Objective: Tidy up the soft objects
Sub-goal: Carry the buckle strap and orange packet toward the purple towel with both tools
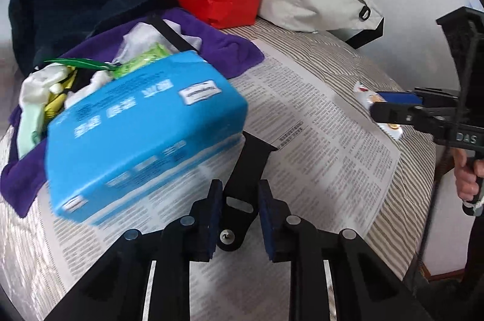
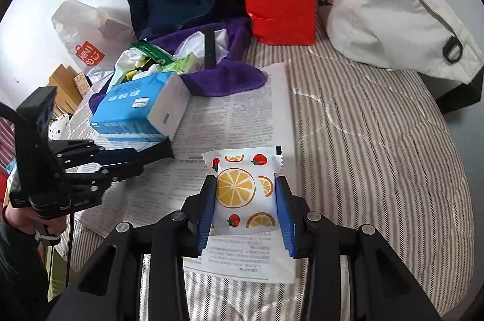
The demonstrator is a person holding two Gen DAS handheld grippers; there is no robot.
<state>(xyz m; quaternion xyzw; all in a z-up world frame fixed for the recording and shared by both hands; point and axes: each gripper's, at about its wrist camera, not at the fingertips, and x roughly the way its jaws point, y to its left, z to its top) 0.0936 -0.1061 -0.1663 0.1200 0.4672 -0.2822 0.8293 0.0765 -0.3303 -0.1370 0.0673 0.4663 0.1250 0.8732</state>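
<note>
- The right hand-held gripper (image 2: 245, 194) clamps a fruit-printed tissue pack (image 2: 242, 188) over the newspaper (image 2: 236, 121) on the bed (image 2: 378, 139).
- The left hand-held gripper (image 1: 239, 218) gapes, holding nothing, near the blue tissue pack (image 1: 145, 136) leaning on the purple basket (image 1: 224, 48).

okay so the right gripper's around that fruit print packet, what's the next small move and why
Probably lift the fruit-print packet clear of the newspaper and carry it toward the purple-lined bin. The right gripper has its pads against both sides of the packet, and the bin already holds similar soft packs.
</note>
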